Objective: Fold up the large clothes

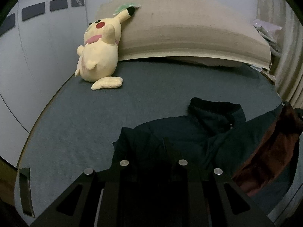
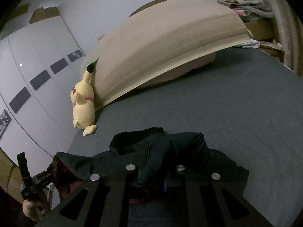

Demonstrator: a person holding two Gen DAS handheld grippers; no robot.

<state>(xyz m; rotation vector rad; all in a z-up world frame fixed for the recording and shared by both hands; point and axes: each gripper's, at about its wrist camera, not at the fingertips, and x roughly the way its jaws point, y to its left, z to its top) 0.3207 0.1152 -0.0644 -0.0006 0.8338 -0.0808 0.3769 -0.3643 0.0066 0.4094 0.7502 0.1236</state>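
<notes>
A dark navy jacket (image 1: pixel 198 132) with a fleece collar and dark red lining (image 1: pixel 269 155) lies partly lifted on a grey-blue bed (image 1: pixel 94 124). My left gripper (image 1: pixel 153 151) is shut on the jacket's dark fabric near its left edge. In the right wrist view the jacket (image 2: pixel 189 151) is bunched up. My right gripper (image 2: pixel 151 162) is shut on a fold of it. The other handheld gripper (image 2: pixel 36 179) and a hand show at the lower left, at the jacket's red-lined edge.
A yellow Pikachu plush (image 1: pixel 98 51) leans against a large beige board (image 1: pixel 189 32) at the head of the bed. White wardrobe doors (image 2: pixel 34 79) stand to the left. Piled clothes (image 2: pixel 244 3) and a curtain are at the far right.
</notes>
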